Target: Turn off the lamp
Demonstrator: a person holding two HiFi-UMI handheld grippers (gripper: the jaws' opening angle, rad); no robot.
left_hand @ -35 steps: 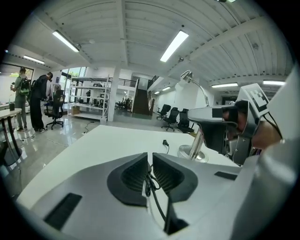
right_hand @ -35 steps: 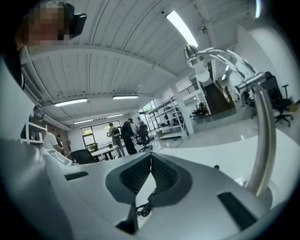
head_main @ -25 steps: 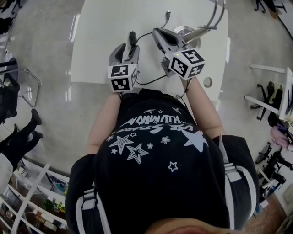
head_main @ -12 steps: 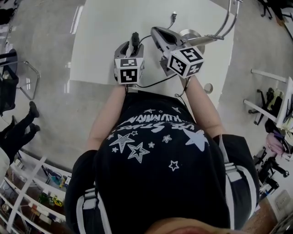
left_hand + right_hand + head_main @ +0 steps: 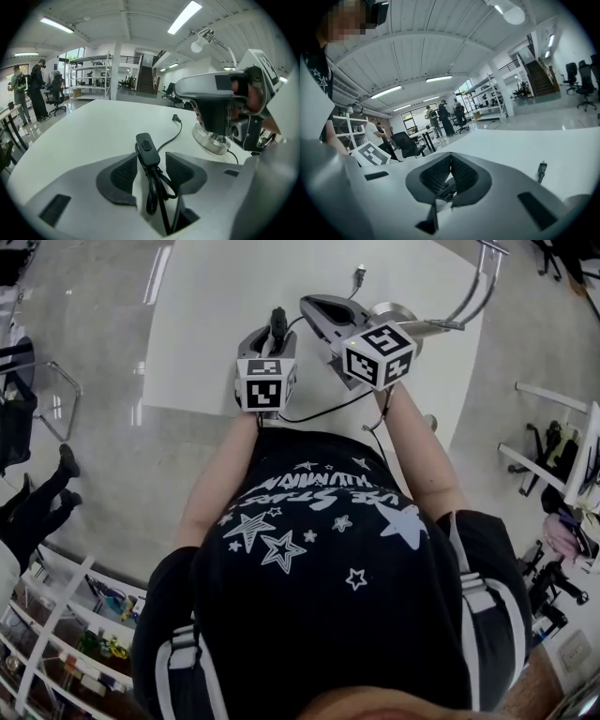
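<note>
A black inline switch [image 5: 146,149] on the lamp's cord lies on the white table [image 5: 216,296]. My left gripper [image 5: 150,161] is open, and the switch and a loop of cord sit between its pads without being pressed. In the head view the left gripper [image 5: 274,329] flanks the switch [image 5: 277,318]. My right gripper [image 5: 307,304] is shut with nothing in it, its tips just right of the switch; its pads meet in the right gripper view [image 5: 450,157]. Behind it stand the lamp base [image 5: 213,140] and the gooseneck with its bulb [image 5: 199,43].
The cord's loose plug [image 5: 360,271] lies farther back on the table. The table's near edge runs right in front of the person's body. A chair [image 5: 37,399] stands on the floor to the left, shelves at the lower left, and people stand far off in the room.
My left gripper has moved forward and down, so its jaws now flank the switch. The right gripper has shifted a little toward the switch.
</note>
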